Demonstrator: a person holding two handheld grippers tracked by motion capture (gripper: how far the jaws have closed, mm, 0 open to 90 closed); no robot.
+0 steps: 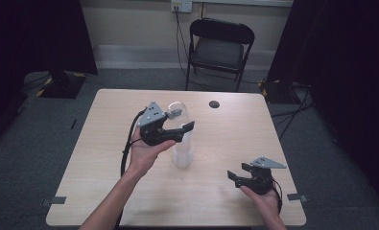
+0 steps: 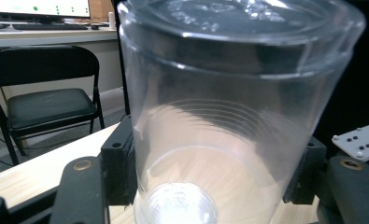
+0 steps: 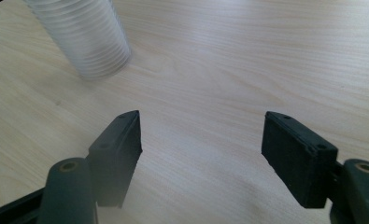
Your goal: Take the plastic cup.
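A clear plastic cup (image 1: 177,109) (image 2: 229,93) sits between the jaws of my left gripper (image 1: 181,120) (image 2: 210,163), which is shut on it, the black pads pressing on both its sides. It hangs at the top of a stack of clear cups (image 1: 183,153) (image 3: 86,42) standing in the middle of the wooden table (image 1: 105,143). Whether the held cup is free of the stack I cannot tell. My right gripper (image 1: 239,171) (image 3: 201,149) rests low near the table's front right, open, with nothing between its jaws. It points toward the stack.
A small black round object (image 1: 214,104) lies near the table's far edge. A black folding chair (image 1: 219,45) (image 2: 46,107) stands beyond the table. Dark curtains hang on both sides.
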